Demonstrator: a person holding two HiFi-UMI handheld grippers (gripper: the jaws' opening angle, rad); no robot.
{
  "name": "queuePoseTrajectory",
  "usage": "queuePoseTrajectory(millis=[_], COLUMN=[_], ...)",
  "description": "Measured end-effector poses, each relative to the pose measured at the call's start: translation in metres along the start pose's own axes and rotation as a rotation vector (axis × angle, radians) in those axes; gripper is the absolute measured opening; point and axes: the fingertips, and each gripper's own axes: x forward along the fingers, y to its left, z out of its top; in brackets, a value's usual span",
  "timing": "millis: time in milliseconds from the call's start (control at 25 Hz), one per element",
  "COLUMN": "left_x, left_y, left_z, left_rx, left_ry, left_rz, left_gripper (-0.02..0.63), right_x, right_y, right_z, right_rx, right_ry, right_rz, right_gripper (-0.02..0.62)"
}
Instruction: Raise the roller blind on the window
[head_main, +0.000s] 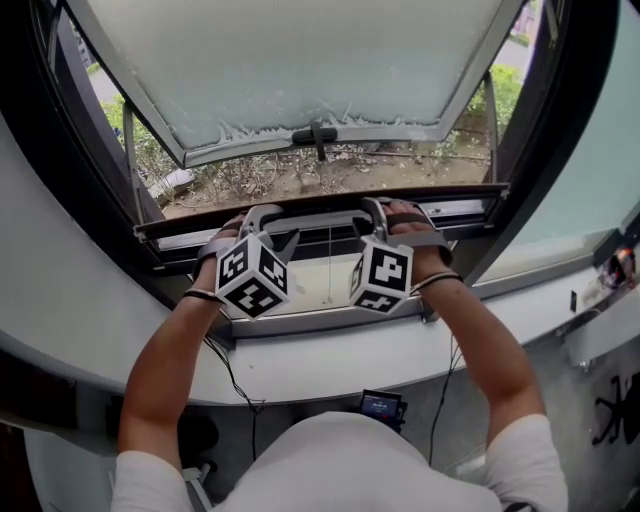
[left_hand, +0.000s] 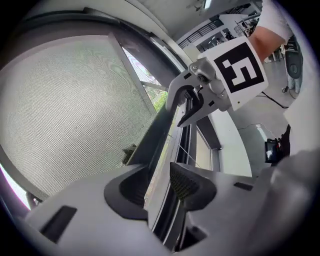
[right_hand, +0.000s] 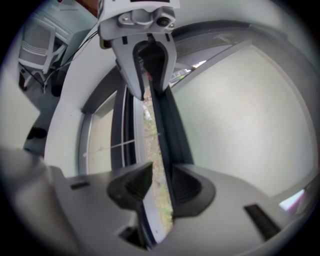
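The roller blind's bottom rail (head_main: 325, 220) runs across the window opening, low over the sill. My left gripper (head_main: 262, 213) and right gripper (head_main: 372, 207) grip it side by side, a short gap apart. In the left gripper view the jaws (left_hand: 157, 187) are shut on the dark rail (left_hand: 160, 130), with the meshed blind fabric (left_hand: 65, 110) to its left and the right gripper (left_hand: 192, 107) further along. In the right gripper view the jaws (right_hand: 161, 185) clamp the same rail (right_hand: 167, 130). There the pale fabric (right_hand: 240, 125) lies to the right, and the left gripper (right_hand: 147, 85) is ahead.
Beyond the rail a frosted window pane (head_main: 300, 70) swings outward, with a dark handle (head_main: 317, 137) on its lower edge. Soil and plants (head_main: 300, 175) show outside. The white sill (head_main: 330, 350) lies below my forearms. A small screen device (head_main: 381, 406) and cables hang under it.
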Motion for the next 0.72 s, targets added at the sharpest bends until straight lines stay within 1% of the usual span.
queuePoseTrajectory(millis=[160, 400, 720], left_x=[-0.010, -0.023, -0.025], left_y=[0.014, 0.030, 0.033], left_z=[0.011, 0.026, 0.029], left_rx=[-0.019, -0.055, -0.052], left_ry=[-0.036, -0.084, -0.089], left_rz=[0.020, 0.030, 0.034], left_gripper=[0.146, 0.146, 0.146], right_x=[-0.006, -0.016, -0.018], right_y=[-0.018, -0.039, -0.045], right_z=[0.004, 0.009, 0.011], right_rx=[0.008, 0.026, 0.031], right_ry=[-0.016, -0.035, -0.050], right_rz=[-0.048, -0.087, -0.113], right_gripper=[0.132, 0.132, 0.132])
